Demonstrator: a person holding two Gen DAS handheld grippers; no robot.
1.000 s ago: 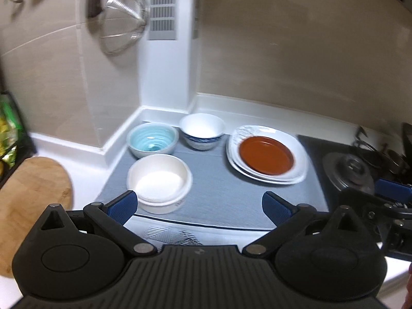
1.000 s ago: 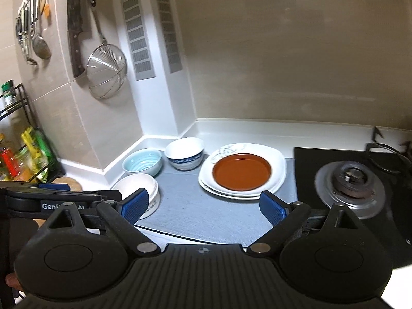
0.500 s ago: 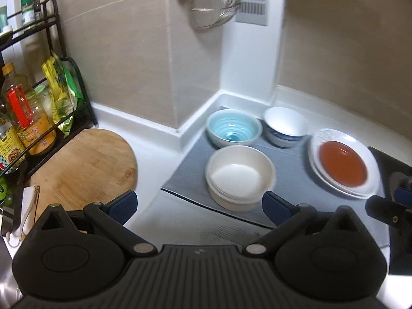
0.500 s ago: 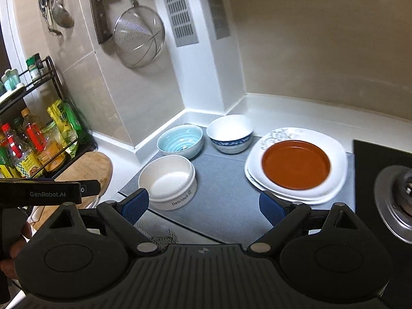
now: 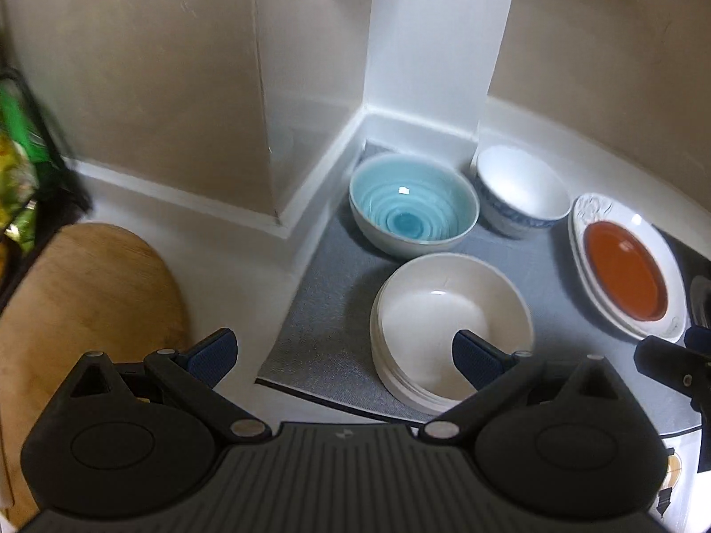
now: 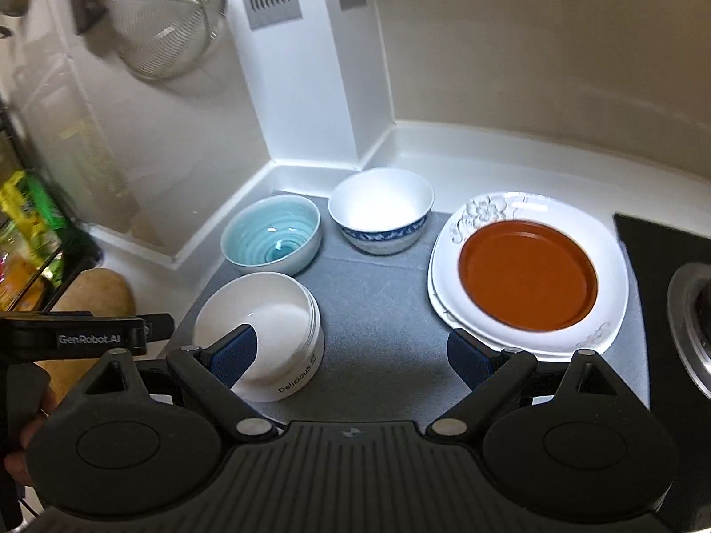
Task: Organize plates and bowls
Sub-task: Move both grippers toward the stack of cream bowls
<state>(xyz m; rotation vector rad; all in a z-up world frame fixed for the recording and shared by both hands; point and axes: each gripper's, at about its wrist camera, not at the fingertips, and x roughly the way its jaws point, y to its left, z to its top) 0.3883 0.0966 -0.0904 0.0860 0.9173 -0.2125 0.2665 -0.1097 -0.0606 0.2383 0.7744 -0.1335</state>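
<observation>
1. Grey mat [image 6: 382,311] on the worktop holds all the dishes.
2. Blue bowl [image 6: 271,233] and white bowl [image 6: 382,208] sit at its back edge.
3. Cream bowl [image 5: 451,324] sits near its front left corner.
4. Brown plate [image 6: 526,275] rests on white plates [image 6: 613,311] at its right edge.
5. Left claw [image 5: 344,353] and right claw [image 6: 353,355] are spread wide, holding nothing.

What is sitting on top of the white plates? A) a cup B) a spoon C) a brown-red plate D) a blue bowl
C: in the right wrist view a brown-red plate lies flat on the white plates, while the light blue bowl stands apart on the grey mat.
</observation>
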